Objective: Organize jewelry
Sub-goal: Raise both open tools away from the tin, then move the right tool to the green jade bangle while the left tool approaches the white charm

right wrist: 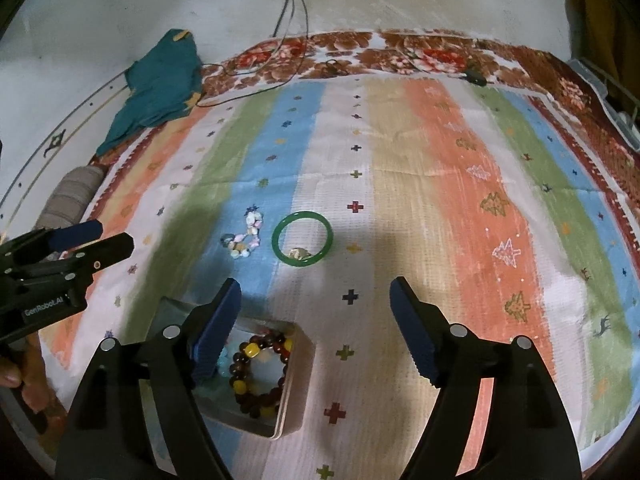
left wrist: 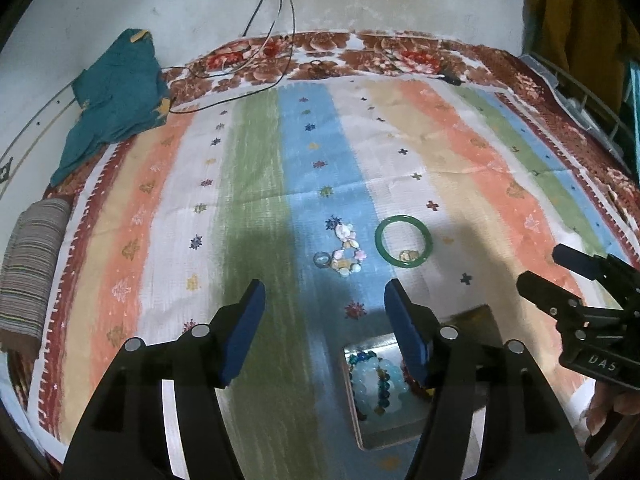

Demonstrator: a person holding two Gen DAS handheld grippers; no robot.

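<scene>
A green bangle [left wrist: 404,242] [right wrist: 302,239] lies on the striped cloth with a small gold piece [left wrist: 409,256] [right wrist: 299,254] inside its ring. Left of it lies a shell bracelet [left wrist: 347,250] [right wrist: 249,236] and a small ring [left wrist: 321,259] [right wrist: 227,238]. A metal box [left wrist: 356,404] [right wrist: 294,392] near the front holds a pale blue bead bracelet [left wrist: 378,386] and a brown and yellow bead bracelet [right wrist: 260,372]. My left gripper [left wrist: 325,300] is open and empty above the cloth, left of the box. My right gripper [right wrist: 316,300] is open and empty, just beyond the box.
A teal cloth [left wrist: 116,96] [right wrist: 160,84] lies at the far left. A striped folded fabric [left wrist: 36,268] sits at the left edge. Cables [left wrist: 280,32] hang down the back wall onto the floral bedsheet [left wrist: 400,52]. A wire rack [left wrist: 580,100] stands at the right.
</scene>
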